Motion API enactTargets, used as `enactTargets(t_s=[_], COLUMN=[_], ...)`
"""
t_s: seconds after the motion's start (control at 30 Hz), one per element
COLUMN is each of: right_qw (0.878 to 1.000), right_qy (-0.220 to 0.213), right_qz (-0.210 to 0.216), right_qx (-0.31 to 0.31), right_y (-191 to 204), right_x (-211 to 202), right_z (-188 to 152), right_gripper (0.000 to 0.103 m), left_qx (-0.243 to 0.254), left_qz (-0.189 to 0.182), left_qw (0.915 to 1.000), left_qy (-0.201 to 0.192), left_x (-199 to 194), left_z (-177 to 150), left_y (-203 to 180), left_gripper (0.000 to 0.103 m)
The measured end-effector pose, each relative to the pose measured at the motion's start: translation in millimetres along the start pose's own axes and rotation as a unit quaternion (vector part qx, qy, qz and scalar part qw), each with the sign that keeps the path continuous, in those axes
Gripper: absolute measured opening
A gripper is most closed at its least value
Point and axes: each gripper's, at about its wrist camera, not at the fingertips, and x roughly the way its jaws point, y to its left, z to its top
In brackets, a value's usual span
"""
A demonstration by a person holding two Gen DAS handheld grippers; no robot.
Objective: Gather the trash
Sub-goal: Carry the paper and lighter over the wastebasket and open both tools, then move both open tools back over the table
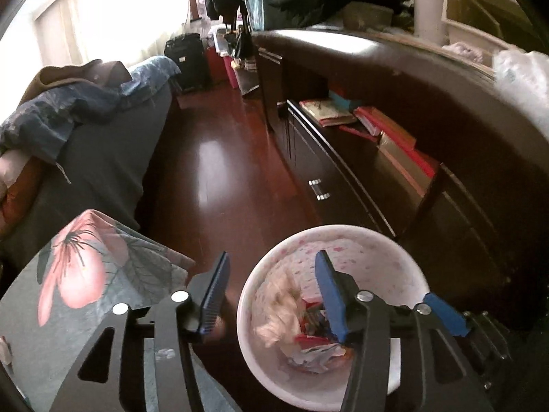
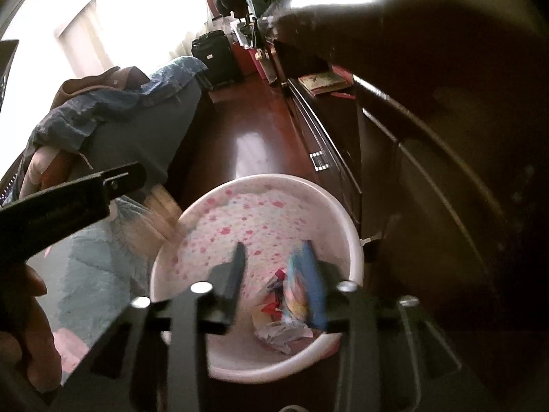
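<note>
A white bin lined with a pink-flowered bag stands on the dark floor, also seen from above in the right wrist view, bin. Crumpled coloured wrappers lie at its bottom. A pale tissue wad, blurred, sits inside apart from both pads. My left gripper is open across the bin's left rim. My right gripper hangs open over the bin mouth. A pastel wrapper lies blurred against its right finger, and the other finger does not touch it.
A dark cabinet with books on its shelf runs along the right, close to the bin. A sofa with a blue blanket is on the left. A floral cloth lies beside the bin. A hand holds the left tool.
</note>
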Motion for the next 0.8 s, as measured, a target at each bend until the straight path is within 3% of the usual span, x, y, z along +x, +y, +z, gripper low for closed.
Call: enactTargets(t_s=[0.1,0.13,0.2,0.5,0.67,0.8], right_qw=[1.0,1.0,1.0,1.0,0.999,0.998], right_qy=[-0.002,-0.003,-0.003,-0.018,-0.028,-0.034], right_qz=[-0.008,-0.007,-0.008,-0.019,-0.016,0.001], right_qx=[-0.001,0.0,0.003,-0.012,-0.035,-0.061], right_y=[-2,-3,-3,16,44,75], right_x=[3,3,1,-35,-71,-95], right_z=[-2,-3,-3,-6,-11,-17], right_gripper=[0.045,0.046,0.047,0.056,0.059,0.069], left_qx=[-0.004,-0.006,-0.01,-0.005,-0.017,-0.036], left_qz=[0.0,0.0,0.008,0.029,0.049,0.073], left_qw=[1.0,1.0,0.9998,0.9982,0.996,0.9935], left_qy=[0.004,0.002,-0.014,-0.052,-0.073,-0.08], left_x=[4,3,-4,-50,-88,-114], left_z=[-1,0,-1,-4,-16,-28], left_y=[4,5,8,25,51,79], left_gripper=[0.058,0.071,0.081,0.081,0.084,0.088])
